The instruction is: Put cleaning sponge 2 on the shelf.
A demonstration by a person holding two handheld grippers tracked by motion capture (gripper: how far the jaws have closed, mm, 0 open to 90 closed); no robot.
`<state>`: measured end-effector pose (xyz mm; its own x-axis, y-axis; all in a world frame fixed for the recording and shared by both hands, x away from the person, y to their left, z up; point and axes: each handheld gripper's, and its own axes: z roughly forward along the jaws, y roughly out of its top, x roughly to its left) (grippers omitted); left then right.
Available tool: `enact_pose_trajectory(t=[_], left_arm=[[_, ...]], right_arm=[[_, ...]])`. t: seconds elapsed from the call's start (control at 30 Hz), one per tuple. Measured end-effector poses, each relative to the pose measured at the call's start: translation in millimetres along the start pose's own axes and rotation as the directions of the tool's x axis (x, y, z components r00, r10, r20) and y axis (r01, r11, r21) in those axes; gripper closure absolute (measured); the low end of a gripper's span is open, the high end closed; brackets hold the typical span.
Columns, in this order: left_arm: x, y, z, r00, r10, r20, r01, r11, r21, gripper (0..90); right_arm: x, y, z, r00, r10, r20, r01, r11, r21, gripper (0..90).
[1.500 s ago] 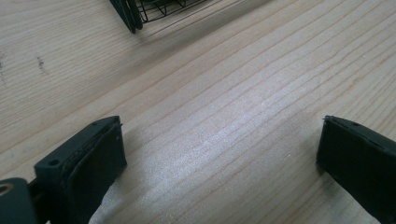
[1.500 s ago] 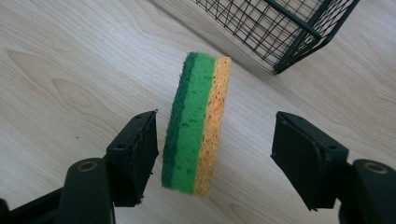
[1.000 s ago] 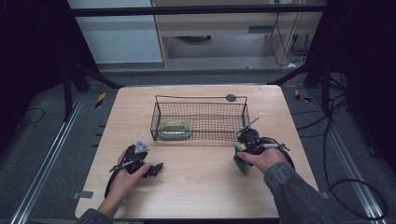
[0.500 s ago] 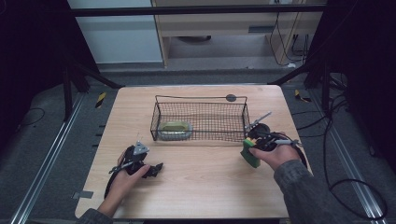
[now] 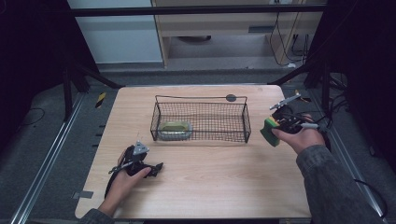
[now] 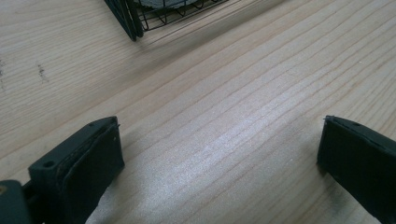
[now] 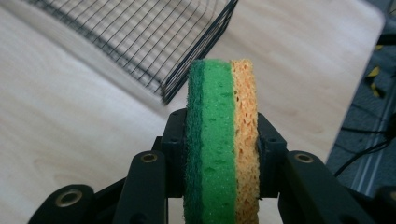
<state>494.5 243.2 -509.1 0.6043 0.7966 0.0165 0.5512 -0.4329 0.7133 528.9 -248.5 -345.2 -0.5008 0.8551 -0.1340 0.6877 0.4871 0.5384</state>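
Right gripper [image 7: 219,154]: its two black jaws are clamped on a sponge, one jaw on each broad face, and it is held up off the table at the right end of the basket.
Sponge [image 7: 222,140]: a stack of a dark green scouring layer, a bright green foam layer and an orange-yellow porous foam layer; it stands on edge between the jaws, and in the high view [image 5: 270,131] it hangs just outside the basket's right end wall.
Right hand [image 5: 303,136]: wrapped around the gripper body, a grey sleeve running back to the bottom right corner.
Left gripper [image 6: 219,154]: its jaws stand wide apart with nothing but bare wood between them; in the high view [image 5: 156,169] it rests low on the near left part of the table.
Left hand [image 5: 126,175]: closed around the gripper's handle.
Black wire basket [image 5: 201,119]: a rectangular mesh basket in the middle of the table, well apart from the left gripper.
Inside the basket: a flat olive-green and grey pad [image 5: 175,129] lies on the floor at the left end.
Light wooden table [image 5: 219,186]: pale grain, a small dark round mark [image 5: 230,98] at its far edge behind the basket.
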Motion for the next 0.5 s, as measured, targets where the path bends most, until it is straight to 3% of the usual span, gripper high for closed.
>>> enact_pose_trajectory(t=[0.27, 0.5], left_arm=[[0.2, 0.1, 0.0, 1.0000, 0.003, -0.001, -0.003, 1.0000, 0.000, 0.0], [0.3, 0.2, -0.2, 1.0000, 0.004, 0.000, -0.004, 1.0000, 0.003, 0.0]], right_arm=[[-14.6, 33.3, -6.4, 0.9993, -0.020, 0.032, 0.023, 0.995, -0.095, 64.3], [-14.2, 61.3, -10.6, 0.9982, -0.040, 0.044, 0.046, 0.988, -0.145, 64.3]])
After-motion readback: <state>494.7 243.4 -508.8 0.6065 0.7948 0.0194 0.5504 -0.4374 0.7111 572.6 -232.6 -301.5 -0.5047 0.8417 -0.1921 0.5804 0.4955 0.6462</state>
